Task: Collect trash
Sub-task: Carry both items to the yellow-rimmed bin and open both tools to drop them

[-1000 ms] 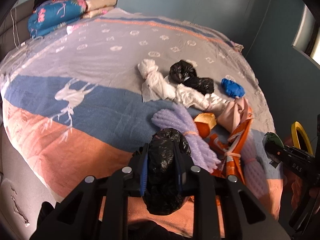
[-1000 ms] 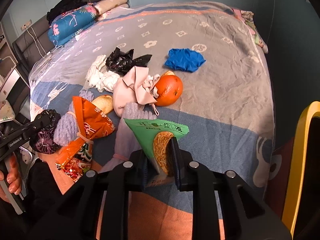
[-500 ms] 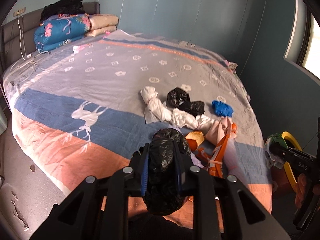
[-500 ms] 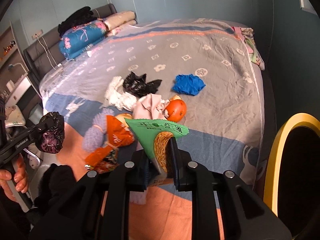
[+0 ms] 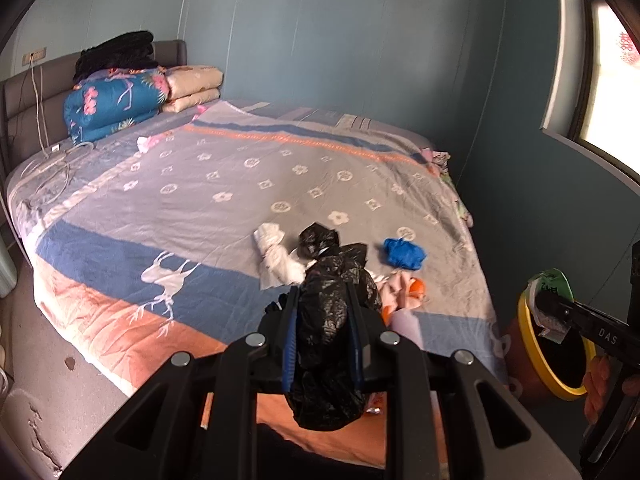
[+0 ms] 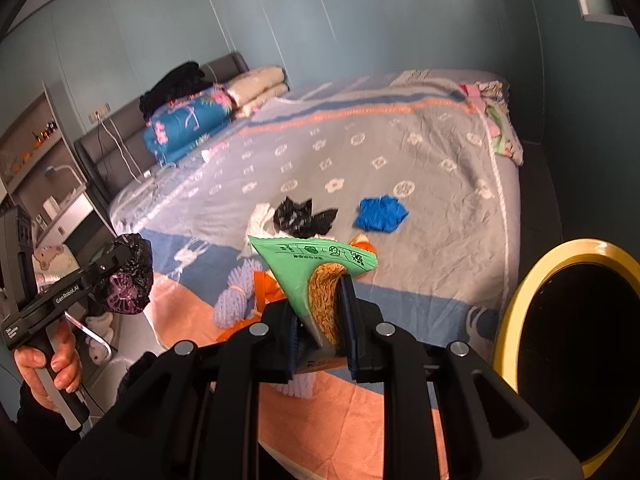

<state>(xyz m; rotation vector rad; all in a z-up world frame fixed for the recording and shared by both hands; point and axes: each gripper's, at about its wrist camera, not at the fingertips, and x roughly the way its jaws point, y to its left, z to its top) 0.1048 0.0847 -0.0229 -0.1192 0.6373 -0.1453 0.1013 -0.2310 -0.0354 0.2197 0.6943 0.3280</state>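
Note:
My left gripper (image 5: pixel 323 316) is shut on a crumpled black plastic bag (image 5: pixel 326 344), held up over the near end of the bed; the same bag (image 6: pixel 130 280) shows at the left of the right wrist view. My right gripper (image 6: pixel 322 320) is shut on a green noodle wrapper (image 6: pixel 316 268), seen again as the wrapper (image 5: pixel 550 292) beside the bin's yellow rim (image 5: pixel 532 344). That yellow-rimmed bin (image 6: pixel 516 300) stands close on the right. More trash lies on the bed: a blue wad (image 6: pixel 380 212), a black bag (image 6: pixel 300 216), white bags (image 5: pixel 276 256), an orange (image 5: pixel 416 290), a purple bundle (image 6: pixel 236 300).
The bed (image 5: pixel 224 184) has a patterned cover; folded quilts (image 5: pixel 116 104) and black clothes are stacked at its head. A person's hand (image 6: pixel 48 364) holds the left gripper's handle. Shelves (image 6: pixel 36 148) stand at the left, and a window (image 5: pixel 608 64) at the right.
Both grippers have risen and pulled back from the bed with their loads still gripped. The trash pile now looks smaller and farther, and the bin's opening has come further into the right wrist view.

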